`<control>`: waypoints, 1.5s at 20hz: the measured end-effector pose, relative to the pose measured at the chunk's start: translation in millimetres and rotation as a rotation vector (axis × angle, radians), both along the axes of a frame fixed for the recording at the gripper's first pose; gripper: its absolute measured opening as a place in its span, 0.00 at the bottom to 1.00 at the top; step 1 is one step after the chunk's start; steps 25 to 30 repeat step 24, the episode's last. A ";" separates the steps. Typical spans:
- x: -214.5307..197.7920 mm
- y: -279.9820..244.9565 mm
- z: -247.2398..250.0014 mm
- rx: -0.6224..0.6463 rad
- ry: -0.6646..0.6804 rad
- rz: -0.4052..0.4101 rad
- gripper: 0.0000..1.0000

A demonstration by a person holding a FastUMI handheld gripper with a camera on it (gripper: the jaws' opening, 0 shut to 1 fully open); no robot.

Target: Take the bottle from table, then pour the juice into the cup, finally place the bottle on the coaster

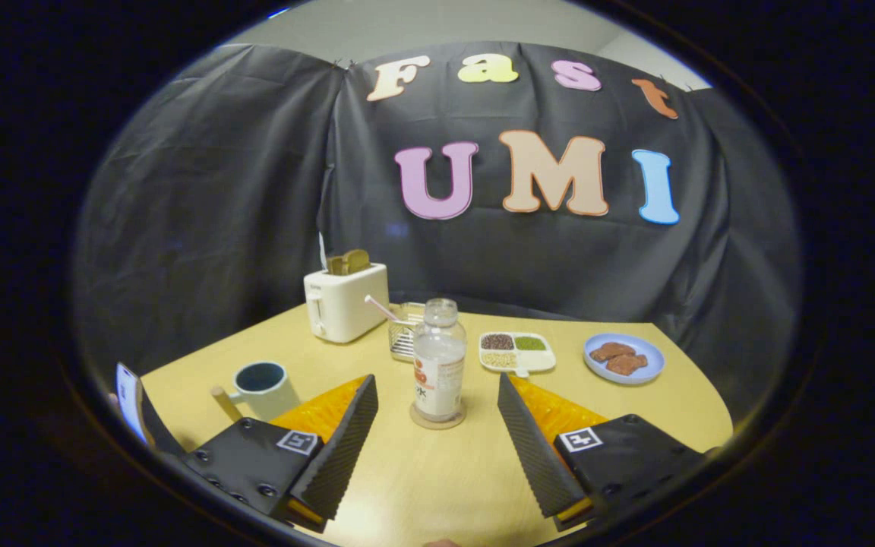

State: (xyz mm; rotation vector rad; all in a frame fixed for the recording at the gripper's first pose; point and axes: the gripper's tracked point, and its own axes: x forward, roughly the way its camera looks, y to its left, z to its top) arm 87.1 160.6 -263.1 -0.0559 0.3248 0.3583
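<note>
My gripper (437, 425) is spread wide, fingers holding nothing, hanging low over the table (437, 486). The bottle (439, 361) stands upright just ahead of the fingers, in line with the gap between them, untouched. It sits on a round coaster (437, 420), so the last step looks done to me, though I can't rule out a start state; the picture alone doesn't settle it. The bottle has no cap on, and pale liquid fills most of it.

The cup (261, 386) is beside my left finger, handle out to the side, inside dark; I can't tell if any juice is in it. If pouring is done, what's left is just pulling back.

Farther out: a wire basket (405, 340) with a straw behind the bottle, a toaster (346, 301) with bread sticking up, a divided dish (517, 351) of grains, and a blue plate (624, 358) of brown pieces. A phone-like device (130, 401) leans at the near corner.

The surface is pale yellow wood, smooth and flat. Black cloth walls the booth on all sides, with a light ceiling above.
</note>
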 end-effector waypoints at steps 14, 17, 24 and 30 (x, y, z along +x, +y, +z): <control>-23.6 -45.7 130.4 0.060 -0.112 -0.150 0.98; -30.2 -47.2 144.4 0.087 -0.127 -0.155 0.99; -39.2 -55.2 155.7 0.059 -0.145 -0.177 0.99; -39.2 -55.2 155.7 0.059 -0.145 -0.177 0.99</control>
